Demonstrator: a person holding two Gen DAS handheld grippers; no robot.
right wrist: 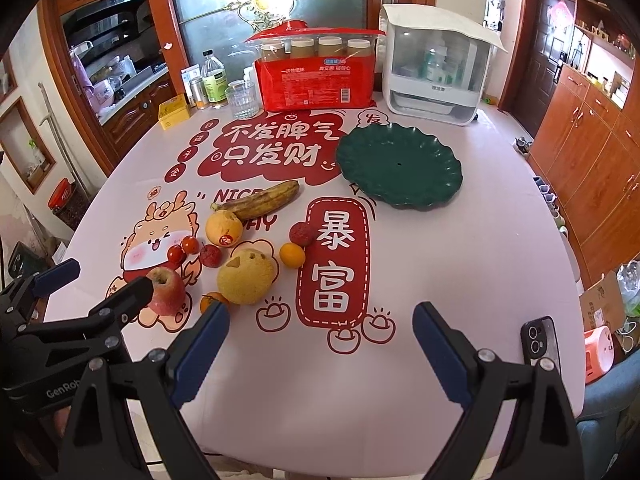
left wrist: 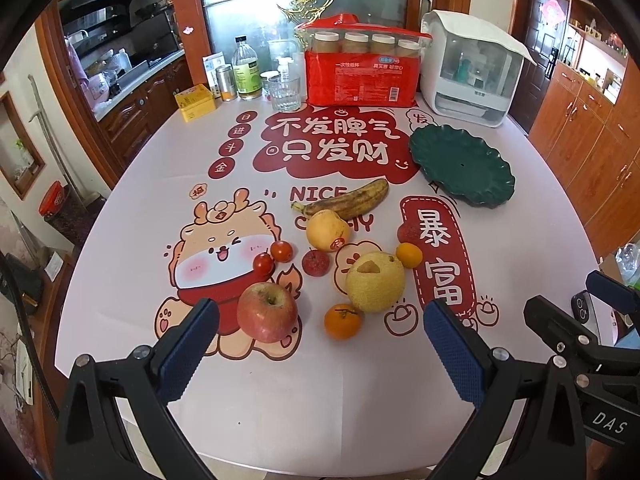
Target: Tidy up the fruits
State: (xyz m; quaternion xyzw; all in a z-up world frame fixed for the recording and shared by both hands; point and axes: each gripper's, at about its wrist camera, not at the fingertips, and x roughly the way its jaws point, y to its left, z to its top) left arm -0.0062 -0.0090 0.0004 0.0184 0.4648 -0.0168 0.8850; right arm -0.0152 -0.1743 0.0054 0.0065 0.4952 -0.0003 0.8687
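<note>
Left hand-held gripper (left wrist: 320, 344): jaws spread wide, nothing between them, hovering over the near edge of the tabletop (left wrist: 304, 412) just short of the fruit.
Right hand-held gripper (right wrist: 320, 344): spread wide too, gripping nothing, over bare cloth to the right of the fruit pile.
Apple (left wrist: 267, 312): red, stem up, closest fruit to the left hand-held gripper, just beyond its left finger.
Big pear (left wrist: 375, 282): yellow with a brown patch on top, sitting right of the apple.
Near orange (left wrist: 342, 321): small, touching or almost touching the big pear's near side.
Far orange (left wrist: 409, 255): just beside the big pear, on its far right.
Small pear (left wrist: 328, 230): yellow with a red sticker, behind the cluster, right up against the banana.
Banana (left wrist: 346, 202): heavily browned, lying flat at the back of the group.
Cherry tomatoes (left wrist: 272, 258): two, side by side, behind the apple.
Red berries (left wrist: 316, 263): one between the tomatoes and the big pear, another (left wrist: 409, 233) off to the right by the red banner print.
Green plate (left wrist: 460, 164): leaf-shaped, nothing on it, far right, well apart from the fruit.
Back row: red pack of cups (left wrist: 360, 68), drinking glass (left wrist: 284, 92), bottle (left wrist: 247, 70), white appliance (left wrist: 472, 68).
Phone (right wrist: 540, 342): at the tabletop's near right edge.
</note>
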